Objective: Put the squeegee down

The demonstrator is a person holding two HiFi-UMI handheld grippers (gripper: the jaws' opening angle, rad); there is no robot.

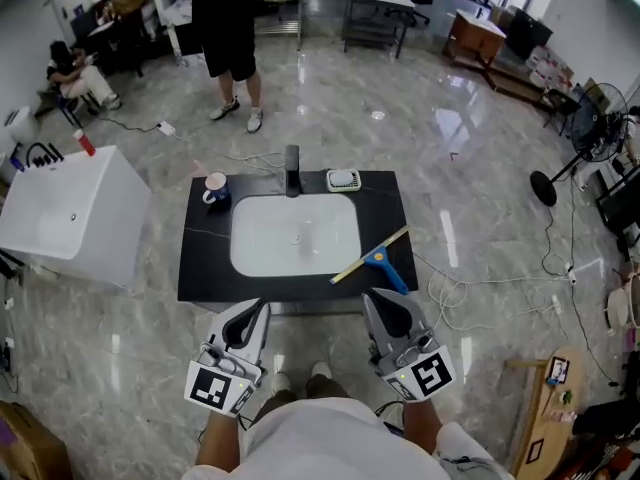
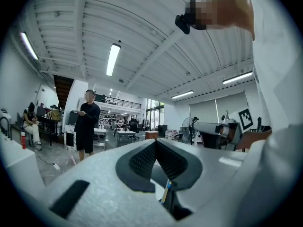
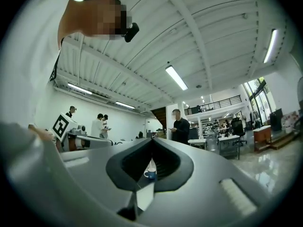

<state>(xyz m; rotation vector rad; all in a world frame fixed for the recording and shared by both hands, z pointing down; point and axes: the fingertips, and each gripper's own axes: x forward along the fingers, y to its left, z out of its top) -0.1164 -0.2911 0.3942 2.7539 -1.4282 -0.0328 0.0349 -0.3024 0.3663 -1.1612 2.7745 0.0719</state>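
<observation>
The squeegee [image 1: 372, 258], with a yellow blade and a blue handle, lies on the black countertop [image 1: 203, 268] at the right edge of the white basin [image 1: 295, 234]. No gripper touches it. Both grippers are held close to my body, in front of the counter's near edge. My left gripper [image 1: 258, 309] [image 2: 155, 143] points level, its jaws closed together with nothing between them. My right gripper [image 1: 374, 298] [image 3: 152, 141] is shut and empty, just short of the squeegee's handle. A sliver of the squeegee [image 2: 165, 193] shows through the gap under the left jaws.
A black faucet [image 1: 292, 182], a blue-and-white mug [image 1: 215, 190] and a small green tray [image 1: 343, 180] stand along the counter's back. A white tub [image 1: 70, 208] is at the left. Cables [image 1: 470, 298] trail on the floor at the right. A person [image 1: 232, 38] stands beyond the counter.
</observation>
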